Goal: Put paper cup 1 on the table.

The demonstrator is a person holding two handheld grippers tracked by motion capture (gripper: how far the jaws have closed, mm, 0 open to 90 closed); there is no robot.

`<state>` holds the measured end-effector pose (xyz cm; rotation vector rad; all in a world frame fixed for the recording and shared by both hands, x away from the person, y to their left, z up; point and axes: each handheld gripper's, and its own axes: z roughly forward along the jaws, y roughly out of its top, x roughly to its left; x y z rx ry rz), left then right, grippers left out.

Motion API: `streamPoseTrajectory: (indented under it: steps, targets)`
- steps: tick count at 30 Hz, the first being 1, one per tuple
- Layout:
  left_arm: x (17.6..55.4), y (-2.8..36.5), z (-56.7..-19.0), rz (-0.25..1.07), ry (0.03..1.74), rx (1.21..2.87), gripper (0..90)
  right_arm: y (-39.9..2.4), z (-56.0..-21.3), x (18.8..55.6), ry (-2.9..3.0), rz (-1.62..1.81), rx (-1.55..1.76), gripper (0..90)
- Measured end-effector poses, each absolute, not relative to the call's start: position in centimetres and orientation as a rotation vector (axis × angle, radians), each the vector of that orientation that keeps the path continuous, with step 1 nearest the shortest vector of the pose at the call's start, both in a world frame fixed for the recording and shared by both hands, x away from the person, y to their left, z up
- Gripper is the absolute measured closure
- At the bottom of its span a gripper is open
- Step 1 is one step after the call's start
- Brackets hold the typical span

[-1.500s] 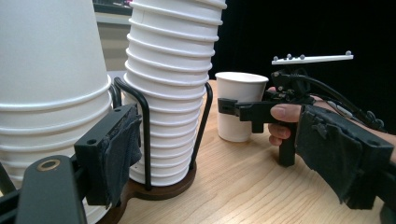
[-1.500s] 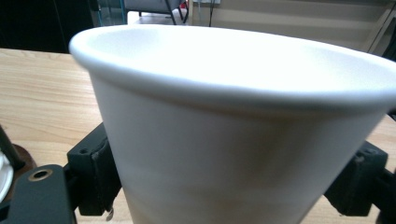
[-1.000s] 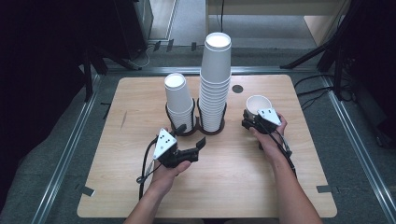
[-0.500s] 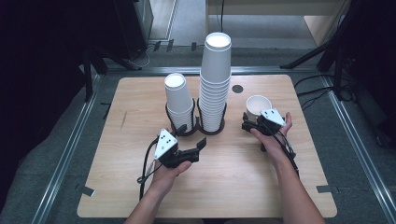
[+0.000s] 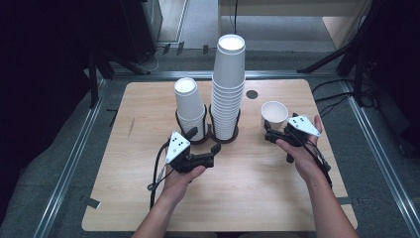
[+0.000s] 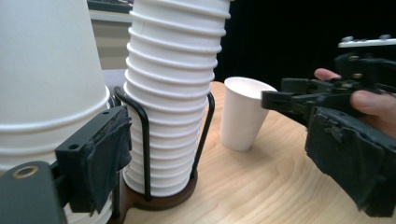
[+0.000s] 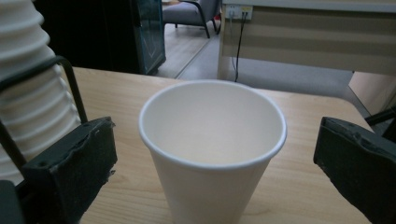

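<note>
Bench: pale wood-grain top (image 5: 247,198) with rounded corners, matte, set in a metal-railed frame.
Single cup: white paper cup (image 5: 274,115), tapered, rolled rim, upright and open-mouthed on the bench, right of the tall stack and just ahead of the right claw.
Tall stack: nested white paper cups (image 5: 229,89), mouths down, ribbed by their overlapping rims, standing in a holder (image 5: 225,136) of thin black wire uprights on a round dark wooden base.
Short stack: the same cups (image 5: 188,106), fewer, in a matching holder touching the first.
Right claw: black, angular (image 5: 271,133); jaws wide apart, having just opened; the single cup stands between the pads (image 7: 70,163) untouched, with clear gaps on both sides.
Left claw: black (image 5: 204,144), beside the short stack's holder; jaws have just been opening and stand wide, gripping nothing.
Pads: dark foam facing, rough and torn at the edges.
High view: gives the full layout, both hands, the grey three-cornered plates, the trailing cables, and a dark round mark (image 5: 252,94) on the bench behind the single cup.
Right gripper view: gives the cup's smooth, empty interior.
Left gripper view: gives the cup's side profile (image 6: 243,114), the right claw's fingers level with its rim, and the wire uprights hugging the tall stack.
</note>
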<state>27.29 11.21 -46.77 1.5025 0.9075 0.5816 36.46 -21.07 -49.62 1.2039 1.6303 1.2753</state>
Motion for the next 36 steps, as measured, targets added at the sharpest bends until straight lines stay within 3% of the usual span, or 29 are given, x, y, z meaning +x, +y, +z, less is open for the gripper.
streamPoseTrajectory:
  steps: [7,24,36]
  targets:
    - [28.6,10.5,-45.6,0.619,0.916,1.512,0.0,-20.7,-45.9,35.3,1.62,1.359,1.131,0.0]
    - [31.8,9.0,-43.1,0.685,0.912,1.507,0.0,-17.1,-34.9,33.4,1.63,1.569,0.938,0.0]
    - [33.7,7.9,-41.6,0.739,0.904,1.502,0.0,-12.6,-30.4,34.3,1.739,1.63,0.832,0.0]
